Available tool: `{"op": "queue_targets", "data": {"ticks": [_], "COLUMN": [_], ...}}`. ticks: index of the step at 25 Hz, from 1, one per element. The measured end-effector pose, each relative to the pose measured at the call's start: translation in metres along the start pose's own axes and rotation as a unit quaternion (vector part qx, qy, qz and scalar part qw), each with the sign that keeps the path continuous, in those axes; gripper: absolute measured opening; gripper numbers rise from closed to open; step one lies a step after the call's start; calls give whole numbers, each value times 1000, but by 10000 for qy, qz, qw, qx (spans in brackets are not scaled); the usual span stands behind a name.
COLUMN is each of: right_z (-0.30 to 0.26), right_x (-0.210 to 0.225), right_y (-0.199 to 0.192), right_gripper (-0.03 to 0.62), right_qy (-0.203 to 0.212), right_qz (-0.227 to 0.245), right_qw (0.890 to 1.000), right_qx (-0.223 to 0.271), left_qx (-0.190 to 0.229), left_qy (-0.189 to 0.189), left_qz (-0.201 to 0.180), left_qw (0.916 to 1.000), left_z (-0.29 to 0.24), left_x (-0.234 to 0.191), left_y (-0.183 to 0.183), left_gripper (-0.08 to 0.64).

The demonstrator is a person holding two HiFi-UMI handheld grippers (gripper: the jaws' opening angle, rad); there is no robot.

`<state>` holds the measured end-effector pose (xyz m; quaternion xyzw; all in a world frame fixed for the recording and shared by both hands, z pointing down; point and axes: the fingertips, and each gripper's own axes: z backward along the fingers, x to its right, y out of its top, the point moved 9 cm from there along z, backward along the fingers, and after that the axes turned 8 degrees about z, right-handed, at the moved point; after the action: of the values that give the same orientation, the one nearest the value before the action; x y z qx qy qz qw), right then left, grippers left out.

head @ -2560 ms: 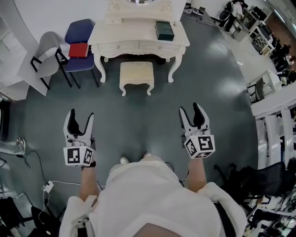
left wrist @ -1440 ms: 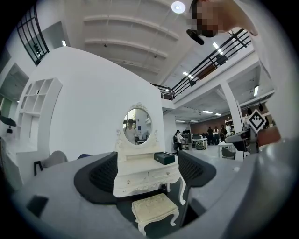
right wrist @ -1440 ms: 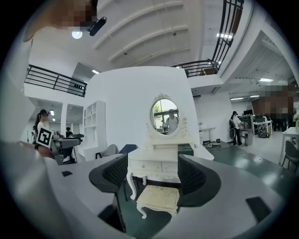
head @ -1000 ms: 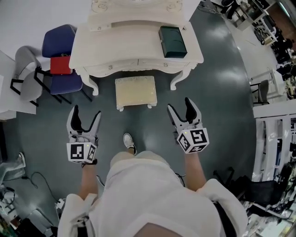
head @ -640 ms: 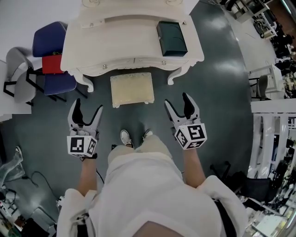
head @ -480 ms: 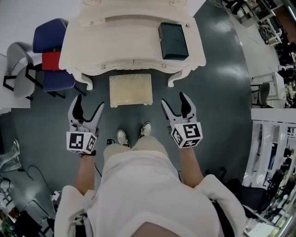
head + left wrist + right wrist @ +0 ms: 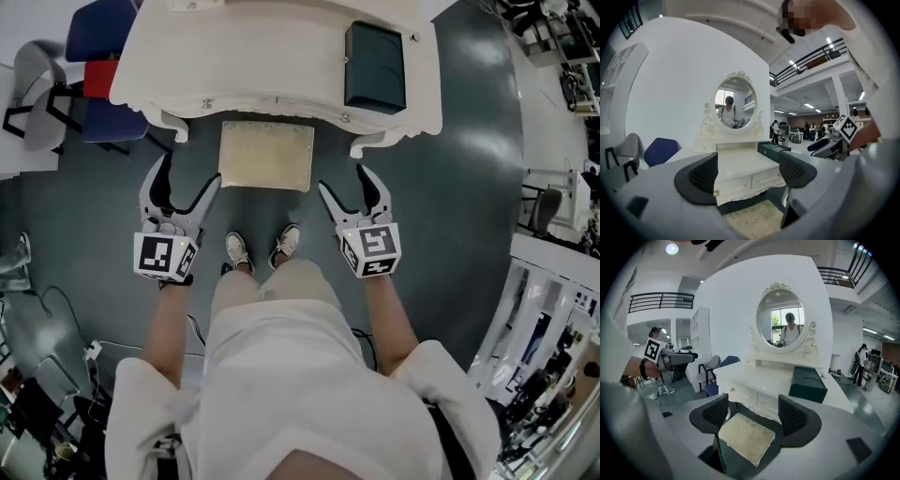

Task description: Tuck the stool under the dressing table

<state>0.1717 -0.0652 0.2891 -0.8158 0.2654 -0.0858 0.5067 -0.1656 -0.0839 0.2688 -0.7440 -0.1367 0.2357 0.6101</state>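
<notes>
A cream cushioned stool (image 7: 267,155) stands on the dark floor in front of the white dressing table (image 7: 272,66), its far edge at the table's front edge. My left gripper (image 7: 187,176) hangs open just off the stool's near left corner, nothing between its jaws. My right gripper (image 7: 347,183) is open near the stool's near right corner and touches nothing. The left gripper view shows the open left gripper (image 7: 747,173) with the table (image 7: 740,168) beyond and the stool (image 7: 754,220) below. In the right gripper view the stool (image 7: 746,437) lies below the open right gripper (image 7: 753,417).
A dark green box (image 7: 375,67) sits on the table's right side, below an oval mirror (image 7: 735,105). A blue chair (image 7: 103,70) with a red item and a grey chair (image 7: 37,84) stand left of the table. My feet (image 7: 258,251) are just behind the stool. Cables (image 7: 56,309) trail at left.
I have stepped closer to the table. Both grippers moved forward and down to either side of the stool's near edge. Their jaws stayed as wide as before.
</notes>
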Motion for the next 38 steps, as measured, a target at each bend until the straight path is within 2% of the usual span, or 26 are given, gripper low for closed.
{"op": "queue_targets", "data": {"ticks": [7, 18, 24, 27, 31, 38], "right_z": [-41, -83, -103, -111, -123, -155], "right_x": [-13, -36, -50, -56, -73, -84], "right_y": [-26, -76, -121, -142, -173, -239], "right_gripper": [314, 319, 339, 361, 397, 431], "right_qy": [260, 313, 313, 305, 505, 599], "right_qz": [180, 136, 214, 244, 382, 584], "right_qw": [9994, 9989, 9971, 9962, 9924, 9862], "right_qx": [-122, -335, -655, -779, -1057, -1432], "left_qx": [-284, -767, -1118, -1298, -1563, -2026], "left_qy": [-149, -214, -259, -353, -386, -408], "left_qz": [-168, -283, -166, -275, -486, -553], "left_qw": [9993, 9964, 9933, 9905, 9858, 9769], "left_z": [-30, -42, -45, -46, -44, -64], "left_x": [-1, -25, -37, -37, -46, -59], "left_y": [-38, -107, -167, -195, -235, -314], "left_gripper": [405, 419, 441, 456, 483, 505]}}
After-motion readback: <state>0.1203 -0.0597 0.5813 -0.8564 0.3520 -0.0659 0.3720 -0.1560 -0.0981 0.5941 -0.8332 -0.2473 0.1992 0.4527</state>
